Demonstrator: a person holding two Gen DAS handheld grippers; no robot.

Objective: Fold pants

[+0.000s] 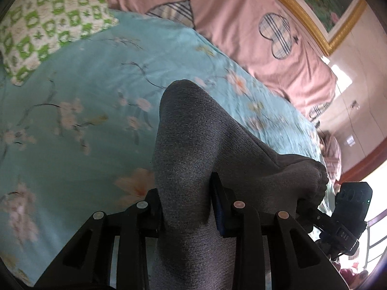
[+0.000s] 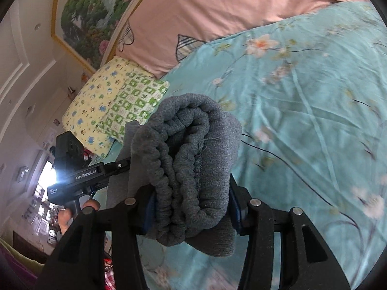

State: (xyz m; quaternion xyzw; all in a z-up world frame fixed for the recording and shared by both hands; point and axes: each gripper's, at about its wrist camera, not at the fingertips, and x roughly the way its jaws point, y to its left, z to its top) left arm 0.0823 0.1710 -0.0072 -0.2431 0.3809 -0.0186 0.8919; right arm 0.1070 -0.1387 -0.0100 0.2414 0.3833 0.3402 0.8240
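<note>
Both grippers are clamped on the grey pants (image 2: 193, 159), which hang lifted clear of the teal floral bedsheet (image 1: 84, 111). The left gripper (image 1: 186, 207) pinches a smooth, flat run of the fabric between its pads; that run drapes forward and off to the right, towards the other tool. The right gripper (image 2: 191, 207) holds a thick gathered bundle — several layers, with a ruffled elastic edge that looks like the waistband, bunched between its blue pads (image 2: 233, 205).

As a judgement: the fold is partly made. The stacked layers in the right grip suggest the pants have been doubled at least once, but nothing lies flat on the bed yet, so laying the cloth down, smoothing it and making any last fold remain. How much of the pants hangs below the grippers is hidden.

Writing — the left tool, seen from the right wrist, reads "GenRobot.AI" (image 2: 85, 172) on its body, with smaller print below too fine to read. The right tool, seen from the left wrist, carries a short label (image 1: 343, 238) I cannot make out with certainty.
</note>
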